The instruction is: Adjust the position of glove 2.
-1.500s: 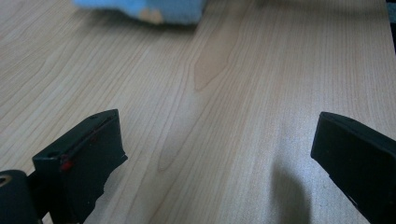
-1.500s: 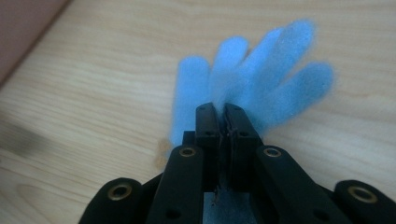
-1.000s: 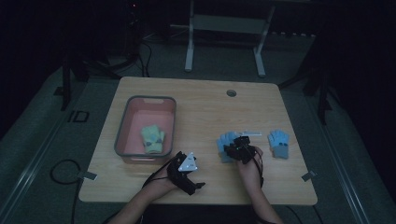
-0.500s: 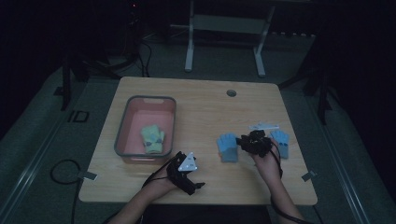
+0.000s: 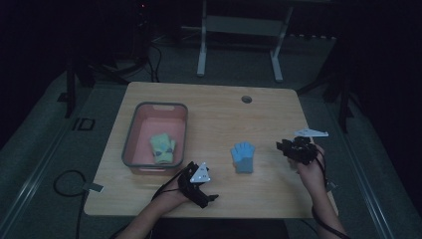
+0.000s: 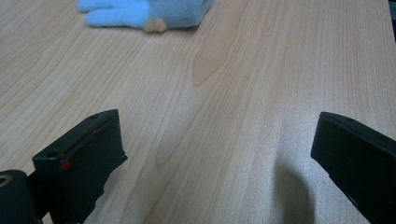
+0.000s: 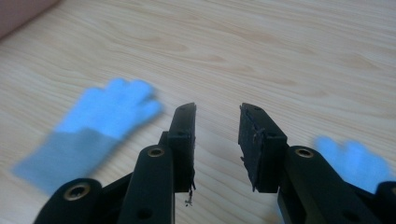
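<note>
A blue glove (image 5: 243,157) lies flat on the wooden table (image 5: 214,114), right of centre; it shows blurred in the right gripper view (image 7: 100,126) and at the top of the left gripper view (image 6: 144,10). A second blue glove (image 7: 352,161) lies just beside my right gripper's jaws. My right gripper (image 5: 288,148) (image 7: 217,114) hovers near the table's right edge, open, with bare wood between its jaws. My left gripper (image 5: 201,184) (image 6: 215,140) rests at the front edge, jaws wide open over bare wood, a short way short of the first glove.
A pink bin with a grey rim (image 5: 130,134) stands on the left of the table and holds a green and yellow glove (image 5: 162,148). A round hole (image 5: 246,99) sits near the table's far edge. Dark floor, cables and a white stand surround the table.
My right gripper has moved right and slightly up, from beside the central blue glove to the spot over the second glove near the right edge. The left gripper has stayed put.
</note>
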{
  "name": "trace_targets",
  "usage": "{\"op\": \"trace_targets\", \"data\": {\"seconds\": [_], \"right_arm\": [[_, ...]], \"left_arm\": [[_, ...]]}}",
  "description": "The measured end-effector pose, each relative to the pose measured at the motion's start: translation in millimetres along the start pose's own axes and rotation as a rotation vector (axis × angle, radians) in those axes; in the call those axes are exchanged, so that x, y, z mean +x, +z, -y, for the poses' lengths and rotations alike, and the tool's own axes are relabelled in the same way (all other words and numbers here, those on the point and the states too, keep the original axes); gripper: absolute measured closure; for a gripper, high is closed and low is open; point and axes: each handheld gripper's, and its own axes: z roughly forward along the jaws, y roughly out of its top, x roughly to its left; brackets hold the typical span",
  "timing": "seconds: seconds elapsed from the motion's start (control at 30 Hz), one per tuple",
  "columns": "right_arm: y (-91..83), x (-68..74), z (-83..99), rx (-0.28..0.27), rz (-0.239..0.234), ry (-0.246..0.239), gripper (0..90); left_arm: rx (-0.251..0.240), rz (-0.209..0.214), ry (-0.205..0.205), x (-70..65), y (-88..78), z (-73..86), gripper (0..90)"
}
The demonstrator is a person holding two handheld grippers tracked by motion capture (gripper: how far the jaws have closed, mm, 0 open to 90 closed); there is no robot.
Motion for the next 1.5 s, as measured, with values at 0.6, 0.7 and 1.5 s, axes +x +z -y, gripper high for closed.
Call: {"op": "trace_targets", "data": {"seconds": [0.6,0.7,1.5], "right_arm": [[1.6,-77.1,45.4,0.084,0.091,0.065,63.3],[5.0,-79.3,49.1,0.095,0.091,0.069,62.3],[9.4,-63.6,44.9,0.126,0.16,0.086,84.3]], "left_arm": [[-0.001,0.0,-0.005,0.2,0.0,0.6,2.7],[-0.001,-0.002,-0.006,0.4,-0.3,0.8,2.6],[0.002,-0.002,0.0,0.5,-0.1,1.1,2.6]]}}
